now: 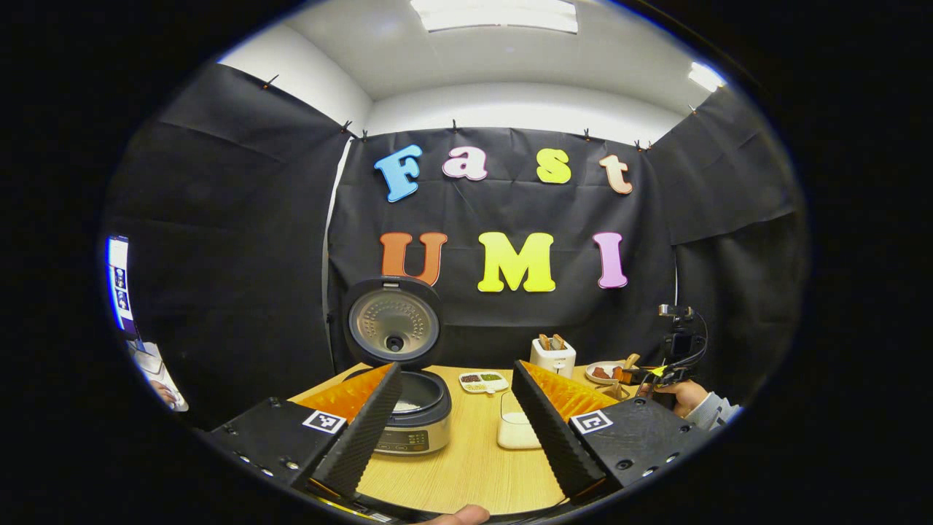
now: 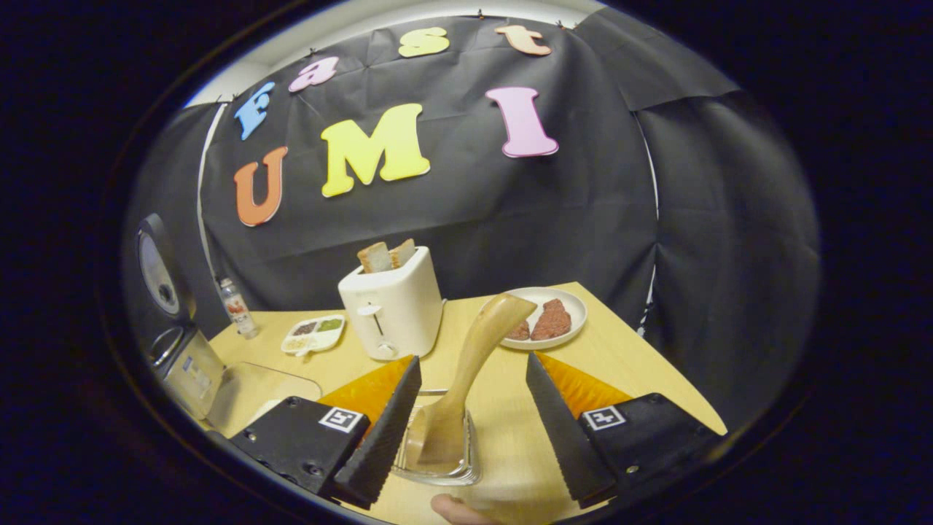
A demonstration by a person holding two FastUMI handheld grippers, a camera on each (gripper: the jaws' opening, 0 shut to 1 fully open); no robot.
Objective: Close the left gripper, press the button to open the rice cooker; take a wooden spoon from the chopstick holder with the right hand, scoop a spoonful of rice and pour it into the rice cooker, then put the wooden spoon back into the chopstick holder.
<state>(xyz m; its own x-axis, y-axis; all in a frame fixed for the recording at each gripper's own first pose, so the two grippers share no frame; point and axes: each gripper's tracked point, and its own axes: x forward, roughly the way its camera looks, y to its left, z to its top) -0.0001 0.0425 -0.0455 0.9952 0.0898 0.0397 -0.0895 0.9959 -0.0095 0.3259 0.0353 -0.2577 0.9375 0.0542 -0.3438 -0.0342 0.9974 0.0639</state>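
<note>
We were in a staged recording booth dressed up as a kitchen, not a real home. Black cloth (image 1: 240,240) was clipped up on every side, and above it, at the top of the left gripper view, bare white wall and ceiling light panels (image 1: 496,14) showed. At the far left edge of that view a lit screen (image 1: 118,281) stood outside the cloth. The kitchen part was a single wooden table (image 2: 627,364) low in both views, set with a rice cooker (image 1: 412,415) with its lid up, a white toaster (image 2: 392,306) holding bread, a plate (image 2: 572,306) of meat-like pieces, and a small divided dish (image 2: 315,334).
</note>
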